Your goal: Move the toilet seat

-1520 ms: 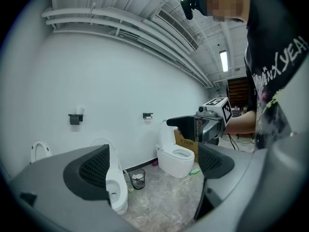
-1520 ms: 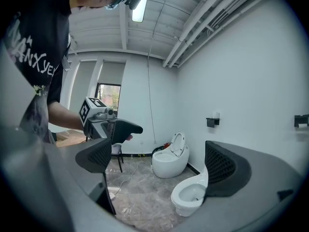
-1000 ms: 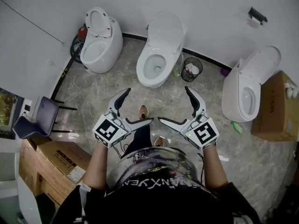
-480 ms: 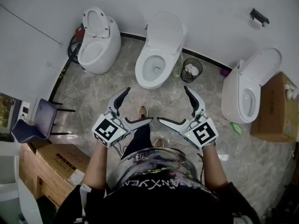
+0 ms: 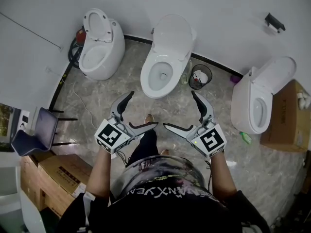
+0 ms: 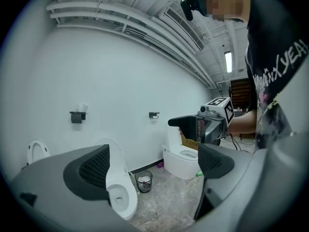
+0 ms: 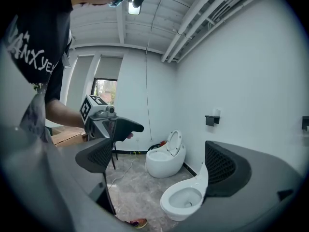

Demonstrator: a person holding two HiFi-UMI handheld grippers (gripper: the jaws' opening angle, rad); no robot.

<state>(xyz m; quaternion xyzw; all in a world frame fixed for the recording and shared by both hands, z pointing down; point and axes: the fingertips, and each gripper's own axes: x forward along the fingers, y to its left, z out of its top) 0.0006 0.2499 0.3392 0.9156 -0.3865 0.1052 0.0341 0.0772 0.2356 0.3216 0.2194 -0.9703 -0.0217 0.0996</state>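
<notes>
Head view: a person stands on a marbled floor facing three white toilets along a white wall.

- Left gripper and right gripper are held side by side at waist height. Each has its jaws spread wide apart, with nothing between them. The two gripper views confirm this: only the floor and the distant fixtures show in the gaps.
- Middle toilet stands straight ahead of both grippers and well apart from them. Its toilet seat is raised against the back. Ring and lid cannot be told apart there. The bowl lies open, with the drain showing at the bottom.
- Left toilet is a rounded model. Its ring seat stands upright and its bowl is open.
- Right toilet also has its cover raised and its bowl open.
- Waste bin is a dark mesh basket on the floor between the middle and right toilets, nearer the middle one. It holds crumpled white paper and a small reddish item.
- Cardboard box sits just beside the right toilet, with a white object on top.
- Second box lies at the lower left, near a dark chair.
- Shoe shows on the floor below the left gripper.
</notes>
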